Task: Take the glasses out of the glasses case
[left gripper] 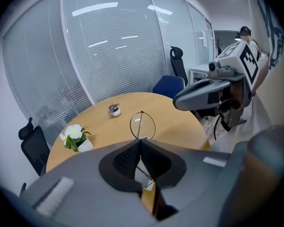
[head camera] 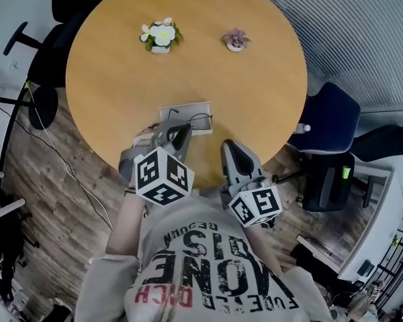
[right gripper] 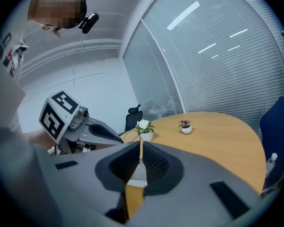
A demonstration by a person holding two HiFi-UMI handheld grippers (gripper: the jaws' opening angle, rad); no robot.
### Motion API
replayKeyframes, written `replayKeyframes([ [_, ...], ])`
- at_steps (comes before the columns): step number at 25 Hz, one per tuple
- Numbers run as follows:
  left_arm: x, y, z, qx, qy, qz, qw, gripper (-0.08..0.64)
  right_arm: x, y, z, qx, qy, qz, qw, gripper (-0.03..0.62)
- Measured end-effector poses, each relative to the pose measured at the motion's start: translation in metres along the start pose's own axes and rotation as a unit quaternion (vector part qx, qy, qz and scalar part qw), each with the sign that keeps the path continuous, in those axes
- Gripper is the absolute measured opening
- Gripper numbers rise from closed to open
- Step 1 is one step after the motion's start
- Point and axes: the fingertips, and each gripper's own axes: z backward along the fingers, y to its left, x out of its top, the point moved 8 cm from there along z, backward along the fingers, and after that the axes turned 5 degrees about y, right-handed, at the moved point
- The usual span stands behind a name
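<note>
The left gripper (left gripper: 141, 141) is closed on the glasses (left gripper: 142, 125), with one lens ring at frame centre. The right gripper (right gripper: 140, 145) is closed and empty. The case (head camera: 188, 109) lies lower centre on the table (head camera: 188, 59).

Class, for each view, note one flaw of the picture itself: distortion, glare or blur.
Head view: the blinds curve, bent by the wide lens. Left gripper view: bright streaks glare on the glass wall. Right gripper view: black corners, soft foreground.
</note>
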Motion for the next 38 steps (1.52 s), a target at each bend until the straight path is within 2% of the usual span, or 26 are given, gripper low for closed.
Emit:
replayKeyframes([
  [8, 0.025, -0.004, 0.041, 0.07, -0.054, 0.05, 0.9948, 0.017, 0.026, -0.007, 0.016, 0.024, -0.023, 0.015, 0.999, 0.026],
  [14, 0.041, -0.016, 0.065, 0.135, -0.106, 0.076, 0.9822, 0.017, 0.046, -0.008, 0.041, 0.045, -0.035, 0.027, 0.998, 0.026],
  [22, 0.058, -0.045, 0.099, 0.216, -0.174, 0.109, 0.9546, 0.017, 0.056, -0.006, 0.08, 0.069, -0.054, 0.047, 0.995, 0.026],
  [29, 0.059, -0.074, 0.119, 0.249, -0.208, 0.135, 0.9362, 0.017, 0.05, 0.005, 0.111, 0.075, -0.057, 0.122, 0.988, 0.026],
  [34, 0.061, -0.089, 0.142, 0.288, -0.242, 0.152, 0.9139, 0.017, 0.048, 0.007, 0.128, 0.091, -0.061, 0.135, 0.985, 0.027],
  [38, 0.058, -0.099, 0.163, 0.314, -0.274, 0.196, 0.8877, 0.017, 0.051, 0.012, 0.136, 0.092, -0.067, 0.153, 0.982, 0.026],
])
